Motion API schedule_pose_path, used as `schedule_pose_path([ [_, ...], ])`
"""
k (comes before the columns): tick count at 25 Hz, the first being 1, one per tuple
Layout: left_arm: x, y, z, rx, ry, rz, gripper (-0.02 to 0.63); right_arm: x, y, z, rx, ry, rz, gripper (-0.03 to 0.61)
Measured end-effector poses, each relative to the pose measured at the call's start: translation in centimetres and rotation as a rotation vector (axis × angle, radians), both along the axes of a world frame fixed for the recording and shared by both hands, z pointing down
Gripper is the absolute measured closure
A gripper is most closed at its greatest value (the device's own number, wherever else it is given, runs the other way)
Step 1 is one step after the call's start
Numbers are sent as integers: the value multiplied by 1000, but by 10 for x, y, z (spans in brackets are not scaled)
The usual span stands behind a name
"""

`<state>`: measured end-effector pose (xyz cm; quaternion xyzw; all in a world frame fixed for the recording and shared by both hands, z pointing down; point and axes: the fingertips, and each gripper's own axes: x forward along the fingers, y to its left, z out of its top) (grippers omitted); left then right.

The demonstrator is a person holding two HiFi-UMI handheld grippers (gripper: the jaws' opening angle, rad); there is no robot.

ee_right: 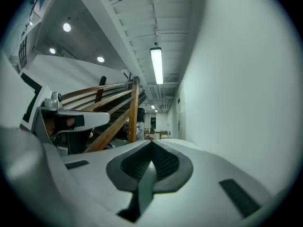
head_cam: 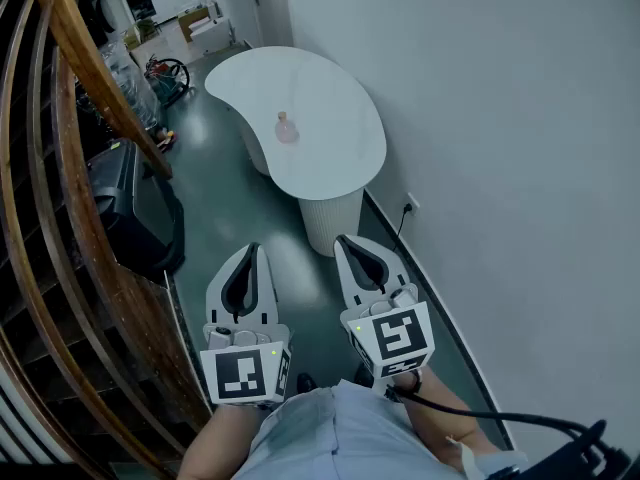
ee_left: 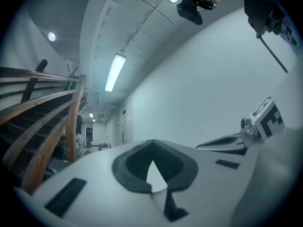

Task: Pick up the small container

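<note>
The small container (head_cam: 286, 128), a pinkish bottle-like thing, stands near the middle of a white kidney-shaped table (head_cam: 330, 158), far ahead of both grippers. My left gripper (head_cam: 250, 251) and right gripper (head_cam: 347, 242) are held side by side, low over the green floor and well short of the table. Both are shut with nothing between their jaws. In the left gripper view the left gripper (ee_left: 152, 145) shows its pads together, with the right gripper (ee_left: 236, 140) beside it. The right gripper view shows the right gripper (ee_right: 151, 146) likewise shut, with the left gripper (ee_right: 71, 121) beside it. Neither gripper view shows the container.
A wooden stair railing (head_cam: 90, 228) runs along the left. A black machine (head_cam: 135, 208) stands by it. A white wall (head_cam: 520, 168) with a socket (head_cam: 411, 206) bounds the right. The table rests on a ribbed white pedestal (head_cam: 330, 223). Furniture clutter lies at the corridor's far end (head_cam: 190, 28).
</note>
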<state>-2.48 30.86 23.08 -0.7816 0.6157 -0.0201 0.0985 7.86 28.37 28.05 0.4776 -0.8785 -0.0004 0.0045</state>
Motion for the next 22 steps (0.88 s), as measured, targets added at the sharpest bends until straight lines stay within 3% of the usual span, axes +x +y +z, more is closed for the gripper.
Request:
schedule_pose_path([
  [12, 35, -4, 10, -25, -26, -23, 615, 38, -7, 11, -31, -50, -14, 578],
  [22, 38, -14, 24, -48, -11, -93, 615, 48, -27, 32, -87, -45, -48, 577],
])
